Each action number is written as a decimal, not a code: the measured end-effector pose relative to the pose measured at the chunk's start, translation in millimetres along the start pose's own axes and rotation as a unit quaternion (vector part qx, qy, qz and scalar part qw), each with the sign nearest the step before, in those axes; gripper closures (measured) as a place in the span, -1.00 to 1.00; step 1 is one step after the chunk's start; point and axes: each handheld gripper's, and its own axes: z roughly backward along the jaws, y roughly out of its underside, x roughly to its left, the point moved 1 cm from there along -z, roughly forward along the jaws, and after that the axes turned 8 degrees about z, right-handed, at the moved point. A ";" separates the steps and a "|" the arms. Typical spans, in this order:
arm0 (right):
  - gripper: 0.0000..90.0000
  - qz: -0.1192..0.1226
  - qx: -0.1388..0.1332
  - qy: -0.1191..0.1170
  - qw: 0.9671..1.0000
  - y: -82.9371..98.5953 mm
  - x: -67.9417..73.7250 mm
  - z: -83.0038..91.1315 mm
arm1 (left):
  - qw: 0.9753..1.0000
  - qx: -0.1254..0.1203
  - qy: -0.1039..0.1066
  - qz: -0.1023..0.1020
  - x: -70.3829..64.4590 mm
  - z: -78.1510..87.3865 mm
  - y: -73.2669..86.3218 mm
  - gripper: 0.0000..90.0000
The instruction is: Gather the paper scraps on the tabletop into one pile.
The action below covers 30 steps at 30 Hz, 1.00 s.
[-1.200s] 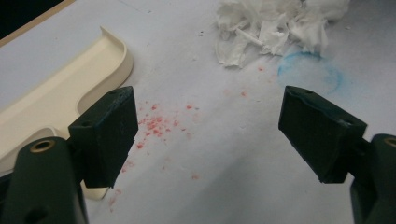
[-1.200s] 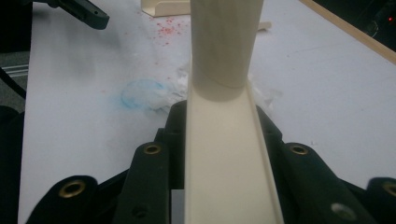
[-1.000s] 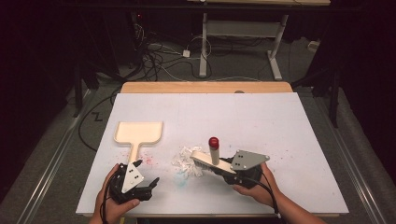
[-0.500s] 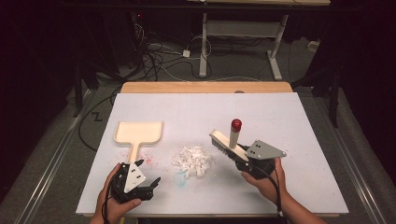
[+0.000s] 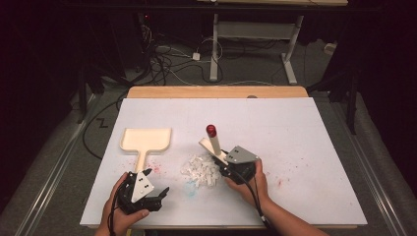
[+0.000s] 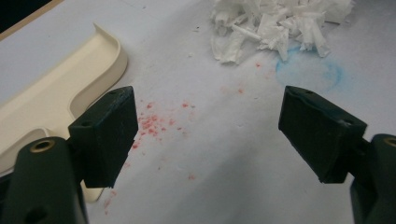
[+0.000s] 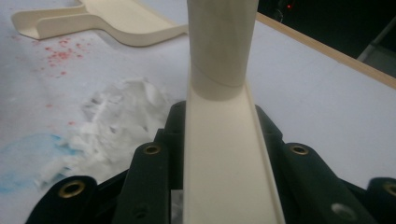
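Grippers sitting at the near table edge. Left gripper (image 5: pixel 160 194) resting low on the white tabletop (image 5: pixel 305 137), jaws spread wide, gripping nothing; its own view showing red specks (image 6: pixel 152 123) on the surface between the jaws. Right gripper (image 5: pixel 227 164) clamping a cream plastic hand brush with a red-capped upright handle (image 5: pixel 212 140); in its own view the jaws are pinching the cream brush back (image 7: pixel 224 154) from both sides. Brush sitting just beside a pile of shredded white paper scraps (image 5: pixel 200 170), on its right edge. Faint blue stain (image 5: pixel 189 189) lying near the pile. Further out, left of the pile, a cream plastic dustpan (image 5: pixel 146 139) lying flat, handle pointing toward the left gripper. Wooden table edge (image 5: pixel 216 92) running along the far side.
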 end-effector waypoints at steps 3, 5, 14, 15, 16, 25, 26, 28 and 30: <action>0.51 0.009 -0.003 -0.009 1.000 -8.3 12.6 -3.7 | 1.000 -0.001 0.001 -0.002 -1.1 1.0 -0.7 -0.58; 0.51 0.020 -0.004 -0.009 1.000 -11.5 17.0 -4.9 | 1.000 -0.001 0.000 -0.003 -0.9 1.0 -0.5 -0.58; 0.51 0.009 -0.029 0.000 1.000 -16.0 -13.6 18.2 | 1.000 0.001 0.001 -0.001 0.5 0.9 0.3 -0.58; 0.51 0.013 -0.029 0.006 0.999 -15.8 -17.7 22.5 | 1.000 0.000 0.001 -0.001 0.4 0.9 0.2 -0.58; 0.51 0.013 -0.029 0.007 0.999 -15.5 -21.3 27.1 | 1.000 0.001 0.000 -0.002 0.7 1.0 0.2 -0.58; 0.51 0.006 -0.028 0.005 1.000 -1.7 -53.5 77.6 | 1.000 0.003 -0.004 -0.010 -1.3 0.8 0.6 -0.58; 0.51 0.006 -0.026 0.007 1.000 0.7 -56.2 83.6 | 1.000 0.003 -0.003 -0.010 -1.5 0.5 0.5 -0.58; 0.51 0.007 -0.027 -0.001 1.000 5.3 -61.8 95.1 | 1.000 0.004 -0.004 -0.011 -2.0 0.0 0.4 -0.58; 0.51 0.008 -0.025 -0.003 1.000 10.1 -65.6 106.6 | 1.000 0.005 -0.004 -0.012 -2.7 -0.3 0.3 -0.58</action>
